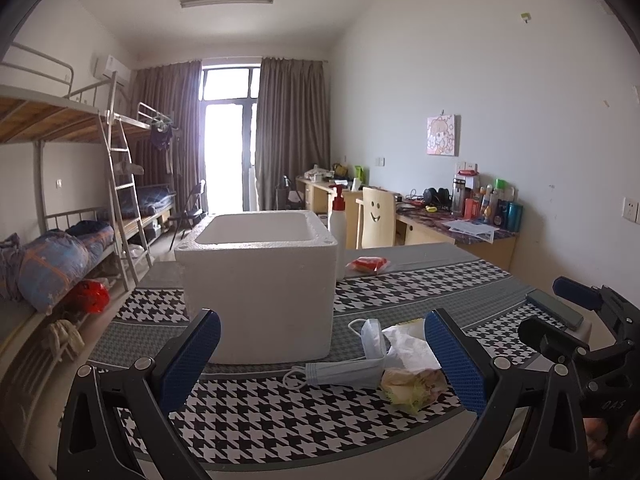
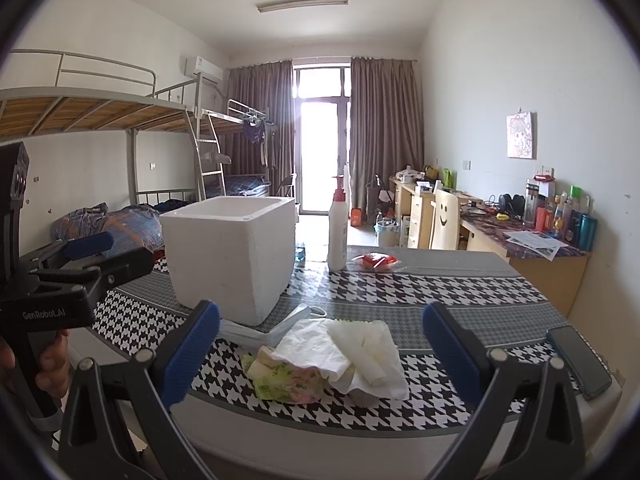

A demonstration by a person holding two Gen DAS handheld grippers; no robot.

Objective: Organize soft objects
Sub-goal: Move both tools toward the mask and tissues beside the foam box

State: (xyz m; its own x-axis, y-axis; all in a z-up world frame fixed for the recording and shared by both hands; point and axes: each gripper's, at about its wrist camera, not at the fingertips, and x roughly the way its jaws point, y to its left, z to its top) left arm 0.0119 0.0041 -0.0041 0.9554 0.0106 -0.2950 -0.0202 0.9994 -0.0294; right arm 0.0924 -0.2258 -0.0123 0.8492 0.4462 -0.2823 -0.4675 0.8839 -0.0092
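Note:
A white foam box (image 1: 260, 280) (image 2: 228, 252) stands open-topped on the houndstooth table. In front of it lie light-blue face masks (image 1: 352, 368) (image 2: 256, 332), a green tissue pack (image 1: 414, 388) (image 2: 288, 380) and loose white tissues (image 1: 408, 348) (image 2: 356, 352). My left gripper (image 1: 322, 360) is open, just short of the masks, nothing between its fingers. My right gripper (image 2: 322, 356) is open too, with the tissue pack and tissues lying ahead between its fingers, untouched. Each gripper shows at the edge of the other's view.
A white pump bottle (image 1: 338, 228) (image 2: 337, 228) and a red snack packet (image 1: 368, 265) (image 2: 376, 261) sit behind the box. A dark phone (image 1: 554, 309) (image 2: 580, 360) lies at the table's right edge. Bunk beds stand left, desks and a chair right.

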